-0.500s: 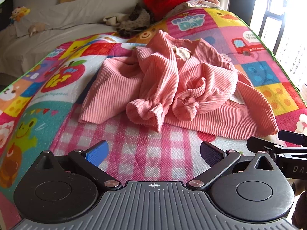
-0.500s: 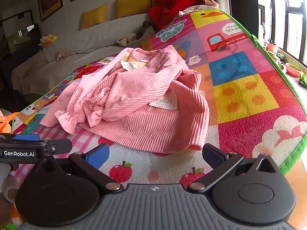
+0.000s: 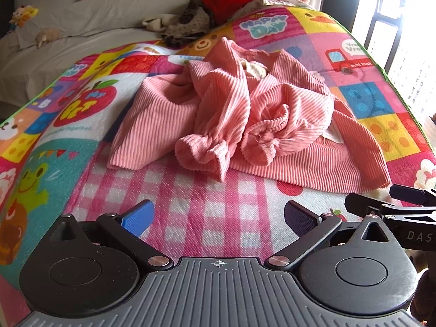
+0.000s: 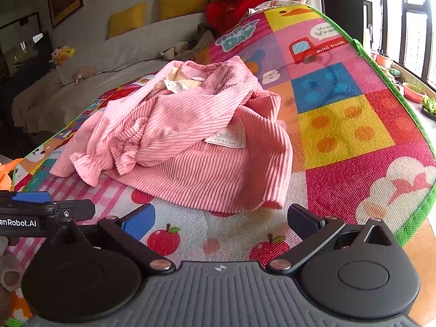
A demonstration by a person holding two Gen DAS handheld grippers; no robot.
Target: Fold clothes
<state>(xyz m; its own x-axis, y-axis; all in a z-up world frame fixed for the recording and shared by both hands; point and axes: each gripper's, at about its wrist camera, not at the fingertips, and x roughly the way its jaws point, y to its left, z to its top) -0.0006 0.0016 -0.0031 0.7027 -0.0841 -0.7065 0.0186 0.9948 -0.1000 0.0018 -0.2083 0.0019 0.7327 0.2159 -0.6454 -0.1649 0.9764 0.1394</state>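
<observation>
Pink garment (image 3: 245,125): ribbed, crumpled in a heap on the play mat, both frilled cuffs bunched toward the near side.
Left gripper (image 3: 218,215): jaws spread wide, holding nothing, poised over the pink checked patch just short of the cuffs.
Right gripper (image 4: 220,218): jaws likewise apart and empty, near the hem.
Cotton label (image 4: 227,137): showing on the garment's right side.
Play mat (image 4: 354,125): bright patchwork.
Sofa (image 3: 81,35): behind.

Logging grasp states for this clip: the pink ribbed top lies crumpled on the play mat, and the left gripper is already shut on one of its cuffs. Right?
Not quite. In the left wrist view the left gripper is open, short of the pink ribbed top crumpled on the play mat, touching no cuff.
</observation>
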